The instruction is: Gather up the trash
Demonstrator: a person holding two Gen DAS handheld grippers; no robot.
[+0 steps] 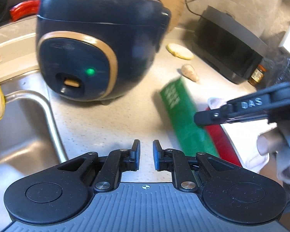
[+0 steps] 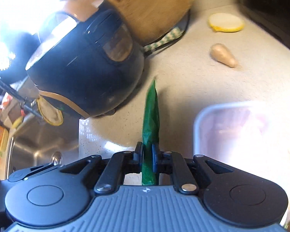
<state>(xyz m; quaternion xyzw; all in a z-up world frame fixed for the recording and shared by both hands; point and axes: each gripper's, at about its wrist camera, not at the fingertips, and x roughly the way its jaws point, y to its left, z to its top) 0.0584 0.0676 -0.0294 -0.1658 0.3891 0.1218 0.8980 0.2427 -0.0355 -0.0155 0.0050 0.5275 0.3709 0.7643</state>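
I am pinching the flat green plastic wrapper (image 2: 150, 119) in my right claw (image 2: 147, 157), beside the dark blue rice cooker (image 2: 87, 73); my left claw (image 1: 146, 154) is narrow, holding nothing.

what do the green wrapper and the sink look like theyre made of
Green wrapper: thin plastic or foil film, it seems; glossy and crinkled, pinched flat between the right gripper pads.
Sink: brushed stainless steel by the look of it; grey, with soft streaky reflections and a rolled rim.

Left gripper (image 1: 146, 154), right gripper (image 2: 147, 157): black linkages, blue pads, silver screws, ribbed grey housing.
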